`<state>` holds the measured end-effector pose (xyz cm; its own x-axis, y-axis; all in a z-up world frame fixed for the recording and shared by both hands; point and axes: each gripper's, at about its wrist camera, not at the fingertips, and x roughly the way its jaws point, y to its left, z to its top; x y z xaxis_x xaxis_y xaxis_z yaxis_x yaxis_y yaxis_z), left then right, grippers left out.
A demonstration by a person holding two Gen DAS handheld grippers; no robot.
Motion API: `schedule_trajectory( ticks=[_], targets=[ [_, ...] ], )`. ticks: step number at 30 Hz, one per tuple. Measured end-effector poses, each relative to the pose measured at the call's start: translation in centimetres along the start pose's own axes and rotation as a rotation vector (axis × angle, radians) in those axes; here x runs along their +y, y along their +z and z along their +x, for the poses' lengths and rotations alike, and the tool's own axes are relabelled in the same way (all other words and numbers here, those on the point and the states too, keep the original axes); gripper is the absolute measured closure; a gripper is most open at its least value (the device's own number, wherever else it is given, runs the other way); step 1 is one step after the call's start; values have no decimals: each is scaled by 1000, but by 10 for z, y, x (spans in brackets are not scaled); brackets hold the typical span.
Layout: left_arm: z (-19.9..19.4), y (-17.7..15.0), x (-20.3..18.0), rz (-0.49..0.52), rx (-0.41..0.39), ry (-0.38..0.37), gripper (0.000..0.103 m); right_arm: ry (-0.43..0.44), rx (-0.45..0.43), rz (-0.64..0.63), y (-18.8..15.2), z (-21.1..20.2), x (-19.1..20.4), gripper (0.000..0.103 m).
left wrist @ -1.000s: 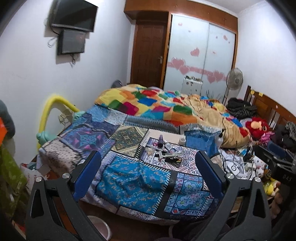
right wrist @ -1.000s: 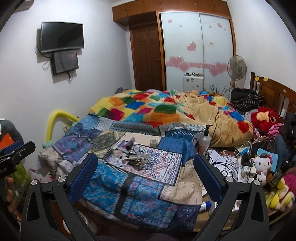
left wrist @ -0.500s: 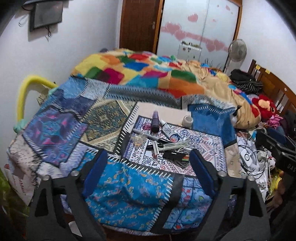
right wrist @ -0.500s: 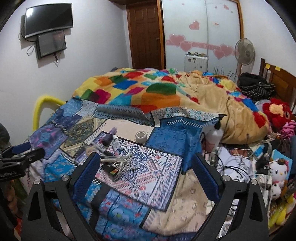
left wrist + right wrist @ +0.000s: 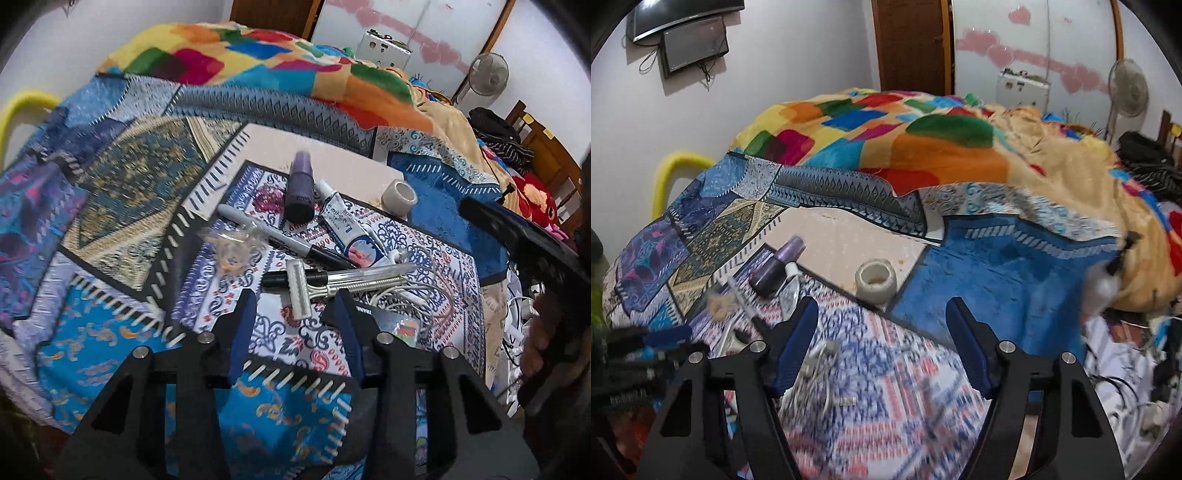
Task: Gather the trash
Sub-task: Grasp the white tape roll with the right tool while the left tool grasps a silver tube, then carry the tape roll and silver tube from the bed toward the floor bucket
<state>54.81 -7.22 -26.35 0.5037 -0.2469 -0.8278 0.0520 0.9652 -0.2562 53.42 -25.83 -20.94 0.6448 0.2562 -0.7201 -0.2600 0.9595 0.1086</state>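
Small clutter lies on a patterned cloth on the bed: a white disposable razor, a crumpled clear wrapper, a grey marker, a purple bottle, a tube, a tape roll and a white earphone cable. My left gripper hovers just over the razor's head, its jaws closing with the pads clear of it. My right gripper hangs short of the tape roll, jaws closing on nothing, with the earphone cable by its left finger.
A bunched colourful blanket fills the far half of the bed. Cables, soft toys and a spray bottle crowd the right side. A yellow padded rail stands at the left, and a fan at the back right.
Both grippers have dropped and moved in over the clutter on the bed, tilting downward. Both pairs of jaws have narrowed, the left far more than the right.
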Motion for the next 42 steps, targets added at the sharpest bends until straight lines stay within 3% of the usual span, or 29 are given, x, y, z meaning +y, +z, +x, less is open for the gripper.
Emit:
schedule_trajectory(
  ticks=[7, 10, 12, 14, 18, 29, 42],
  targets=[
    [22, 2, 3, -46, 20, -42, 71, 40, 68, 13, 15, 51, -4, 42],
    [27, 1, 3, -59, 27, -55, 76, 43, 101, 14, 17, 66, -2, 52],
    [32, 0, 4, -67, 34, -53, 86, 26, 124, 17, 15, 73, -1, 58],
    [32, -1, 5, -70, 21, -43, 90, 35, 150, 25, 13, 80, -1, 67],
    [25, -3, 5, -67, -5, -48, 92, 22, 140, 29, 12, 76, -2, 68],
    [-28, 0, -1, -51, -82, -21, 92, 30, 85, 46, 21, 20, -3, 68],
    [-149, -14, -15, -25, -227, 29, 92, 52, -52, 21, 33, -103, 28, 68]
  ],
)
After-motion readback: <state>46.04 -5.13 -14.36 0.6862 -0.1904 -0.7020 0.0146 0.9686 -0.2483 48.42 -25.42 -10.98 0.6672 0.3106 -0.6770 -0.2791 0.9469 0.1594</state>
